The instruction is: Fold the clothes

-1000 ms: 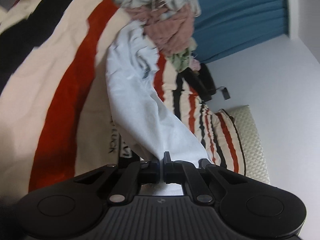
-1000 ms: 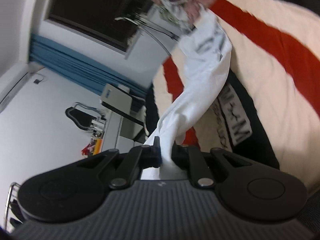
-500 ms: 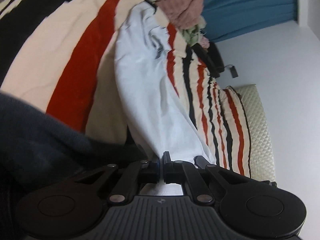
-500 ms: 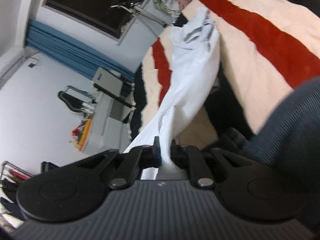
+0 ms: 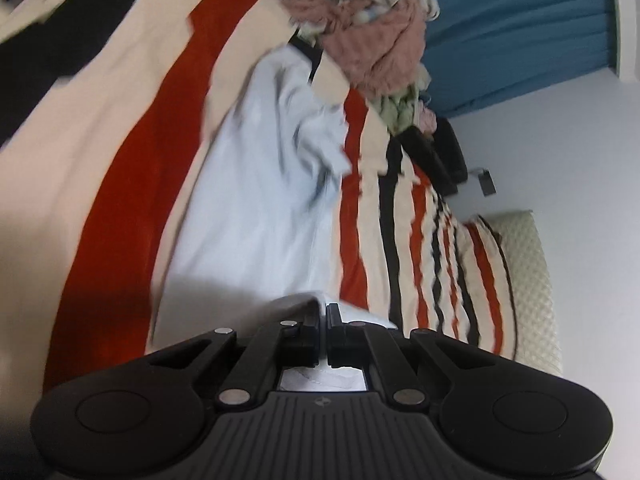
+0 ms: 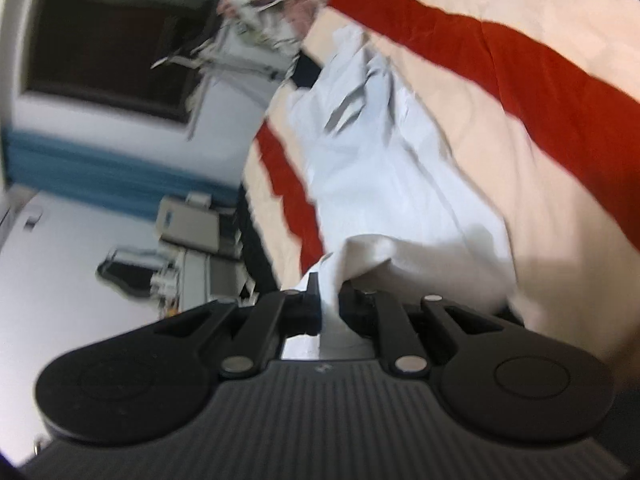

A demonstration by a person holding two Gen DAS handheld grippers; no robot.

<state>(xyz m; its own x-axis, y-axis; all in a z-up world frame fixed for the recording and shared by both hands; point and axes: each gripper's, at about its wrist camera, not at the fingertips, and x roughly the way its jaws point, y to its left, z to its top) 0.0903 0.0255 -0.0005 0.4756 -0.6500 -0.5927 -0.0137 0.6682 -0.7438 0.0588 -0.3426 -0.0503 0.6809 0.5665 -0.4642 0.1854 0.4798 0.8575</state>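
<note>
A pale blue-white garment (image 5: 256,200) lies stretched along the striped bed cover, reaching toward the clothes pile. My left gripper (image 5: 324,312) is shut on its near edge. The same garment (image 6: 384,168) shows in the right wrist view, and my right gripper (image 6: 330,296) is shut on a bunched fold of its near edge. Both views are motion-blurred.
A cream, red and black striped bed cover (image 5: 132,152) fills both views. A pile of pink, grey and green clothes (image 5: 372,40) sits at the far end. A quilted pillow (image 5: 524,264) lies by the wall. Blue curtains (image 5: 512,24) and a desk (image 6: 192,248) stand beyond the bed.
Both grippers moved down and forward with the garment, which now lies flatter and wider on the bed cover. The dark blue cloth seen half a second ago has left both views.
</note>
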